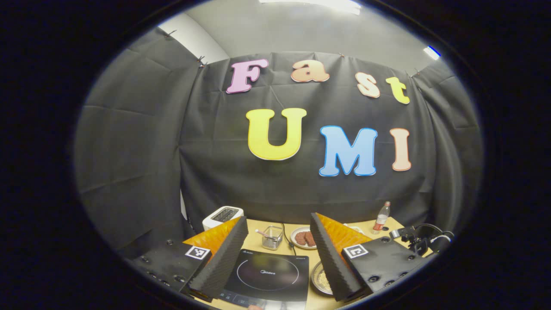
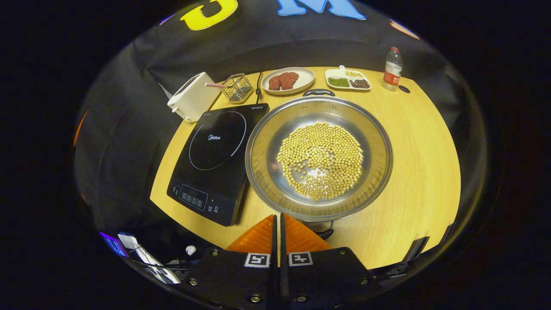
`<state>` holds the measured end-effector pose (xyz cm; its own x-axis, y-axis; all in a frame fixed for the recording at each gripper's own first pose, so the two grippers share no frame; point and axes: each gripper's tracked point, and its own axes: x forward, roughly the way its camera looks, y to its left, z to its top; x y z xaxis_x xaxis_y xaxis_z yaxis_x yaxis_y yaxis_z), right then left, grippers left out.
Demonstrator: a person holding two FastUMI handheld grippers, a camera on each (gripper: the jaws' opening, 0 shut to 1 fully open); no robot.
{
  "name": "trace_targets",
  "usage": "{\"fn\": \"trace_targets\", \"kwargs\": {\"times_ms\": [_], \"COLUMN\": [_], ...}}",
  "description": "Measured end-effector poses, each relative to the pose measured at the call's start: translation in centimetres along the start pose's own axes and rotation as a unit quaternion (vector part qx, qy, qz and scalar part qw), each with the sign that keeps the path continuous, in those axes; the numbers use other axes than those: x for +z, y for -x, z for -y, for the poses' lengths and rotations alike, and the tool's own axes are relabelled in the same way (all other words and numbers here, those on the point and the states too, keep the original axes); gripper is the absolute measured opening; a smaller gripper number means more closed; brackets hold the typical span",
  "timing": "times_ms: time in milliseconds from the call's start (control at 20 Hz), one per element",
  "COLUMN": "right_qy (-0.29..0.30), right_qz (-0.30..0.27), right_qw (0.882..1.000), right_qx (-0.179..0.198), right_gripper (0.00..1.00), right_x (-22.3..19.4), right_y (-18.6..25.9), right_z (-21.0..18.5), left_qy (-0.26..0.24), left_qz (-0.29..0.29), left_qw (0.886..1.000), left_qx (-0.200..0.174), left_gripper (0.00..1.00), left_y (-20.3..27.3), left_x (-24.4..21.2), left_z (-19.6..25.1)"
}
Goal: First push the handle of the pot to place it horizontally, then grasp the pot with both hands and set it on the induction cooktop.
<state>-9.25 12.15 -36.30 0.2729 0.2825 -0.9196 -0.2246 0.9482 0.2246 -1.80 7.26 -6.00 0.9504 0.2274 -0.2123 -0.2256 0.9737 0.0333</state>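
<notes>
A wide steel pot (image 2: 267, 172) holding soybeans (image 2: 320, 159) stands on the wooden table (image 2: 417, 150), just right of the black induction cooktop (image 2: 217, 155). One loop handle (image 2: 318, 91) points to the far side, the other handle (image 2: 326, 233) to the near side. My right gripper (image 2: 277, 218) is shut with nothing in it, its tips at the pot's near rim, left of the near handle. My left gripper (image 1: 279, 219) is open wide, raised over the cooktop (image 1: 269, 273), with the pot's edge (image 1: 320, 280) behind its right finger.
Along the table's back stand a white toaster (image 2: 191, 102), a wire basket (image 2: 238, 88), a plate of meat (image 2: 287, 80), a divided dish (image 2: 348, 79) and a bottle (image 2: 392, 69). A cord runs from the cooktop's back. Bare table lies right of the pot.
</notes>
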Motion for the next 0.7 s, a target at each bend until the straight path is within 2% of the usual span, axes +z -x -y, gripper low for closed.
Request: {"fn": "trace_targets", "kwargs": {"times_ms": [250, 450, 700], "right_qy": [-0.007, -0.013, -0.04], "right_qz": [-0.034, -0.048, -0.051], "right_qw": [0.999, 0.999, 0.998], "right_qx": [0.011, 0.007, 0.013], "right_gripper": [0.02, 0.02, 0.02], "right_x": [-1.2, -2.1, -2.7], "right_y": [-2.2, -3.8, -5.2], "right_z": [-0.6, -0.4, -0.2], "left_qy": [-0.001, -0.003, -0.003], "left_qz": [-0.008, -0.017, -0.023], "left_qw": [1.0, 1.0, 0.999], "left_qx": [0.013, 0.025, 0.035], "left_gripper": [0.96, 0.99, 0.96], "left_y": [0.5, 1.0, 1.8], "left_x": [-0.8, -1.5, -2.0], "left_z": [-1.0, -2.1, -2.9]}}
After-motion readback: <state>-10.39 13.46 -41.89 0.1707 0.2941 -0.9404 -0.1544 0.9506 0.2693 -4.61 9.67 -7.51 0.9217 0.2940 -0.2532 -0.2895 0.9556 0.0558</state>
